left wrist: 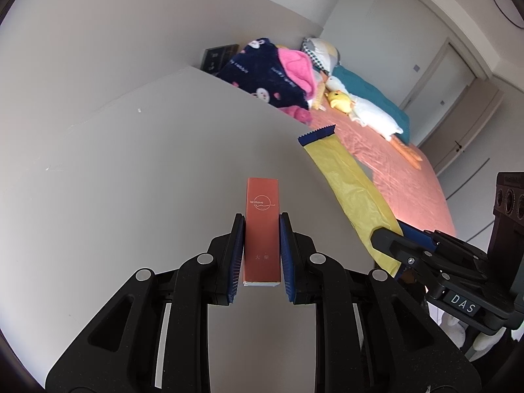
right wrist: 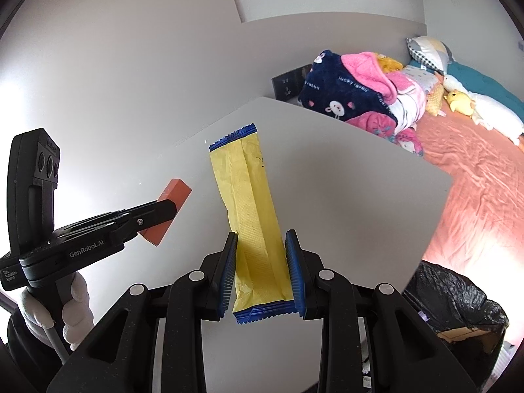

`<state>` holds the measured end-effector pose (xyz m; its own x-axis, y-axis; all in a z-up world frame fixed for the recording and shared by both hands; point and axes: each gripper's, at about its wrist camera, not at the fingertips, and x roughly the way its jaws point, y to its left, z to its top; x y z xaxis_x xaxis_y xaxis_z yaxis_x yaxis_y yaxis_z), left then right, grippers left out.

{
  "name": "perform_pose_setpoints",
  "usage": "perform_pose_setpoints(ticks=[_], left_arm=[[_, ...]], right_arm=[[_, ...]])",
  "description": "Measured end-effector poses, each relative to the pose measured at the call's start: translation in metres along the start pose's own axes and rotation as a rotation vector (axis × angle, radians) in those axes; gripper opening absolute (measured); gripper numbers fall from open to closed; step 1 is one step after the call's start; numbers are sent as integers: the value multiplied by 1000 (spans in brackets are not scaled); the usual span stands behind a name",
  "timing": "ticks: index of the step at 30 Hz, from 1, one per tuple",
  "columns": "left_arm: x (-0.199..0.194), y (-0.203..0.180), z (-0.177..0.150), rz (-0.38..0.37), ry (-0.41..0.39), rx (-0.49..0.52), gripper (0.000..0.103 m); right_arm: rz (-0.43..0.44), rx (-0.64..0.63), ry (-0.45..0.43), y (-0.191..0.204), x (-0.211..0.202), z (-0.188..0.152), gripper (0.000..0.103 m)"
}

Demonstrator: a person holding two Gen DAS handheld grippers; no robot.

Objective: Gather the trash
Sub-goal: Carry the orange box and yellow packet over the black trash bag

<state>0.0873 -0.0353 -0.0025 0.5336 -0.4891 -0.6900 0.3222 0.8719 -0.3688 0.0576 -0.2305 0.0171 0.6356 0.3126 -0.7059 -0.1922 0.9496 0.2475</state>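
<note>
White tabletop (left wrist: 131, 180) underneath, and both tongs are loaded: left gripper (left wrist: 262, 255) clamps the orange box (left wrist: 262, 229), right gripper (right wrist: 262, 271) pinches the yellow wrapper (right wrist: 252, 216), both lifted above the table. Black-lined bin (right wrist: 458, 301) sits right, bed (right wrist: 475, 170) beyond.

Two grippers are showing — the left gripper (left wrist: 262, 255) and the right gripper (right wrist: 262, 271). One orange box (left wrist: 262, 229) and one yellow wrapper (right wrist: 252, 209) are showing too — along with one table (left wrist: 131, 163), one bed (right wrist: 475, 170) and one black-lined bin (right wrist: 458, 308).
</note>
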Motion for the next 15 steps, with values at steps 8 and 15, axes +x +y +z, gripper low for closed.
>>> perform_pose_setpoints(ticks=[8,15], left_arm=[[-4,-39,-6,-58,0,61,21],[2,-68,-7,-104,7,106,21]], right_arm=[[-31,22,-42,-14,-34,-14,31],[-68,53,-68,-32,-56,-24,31]])
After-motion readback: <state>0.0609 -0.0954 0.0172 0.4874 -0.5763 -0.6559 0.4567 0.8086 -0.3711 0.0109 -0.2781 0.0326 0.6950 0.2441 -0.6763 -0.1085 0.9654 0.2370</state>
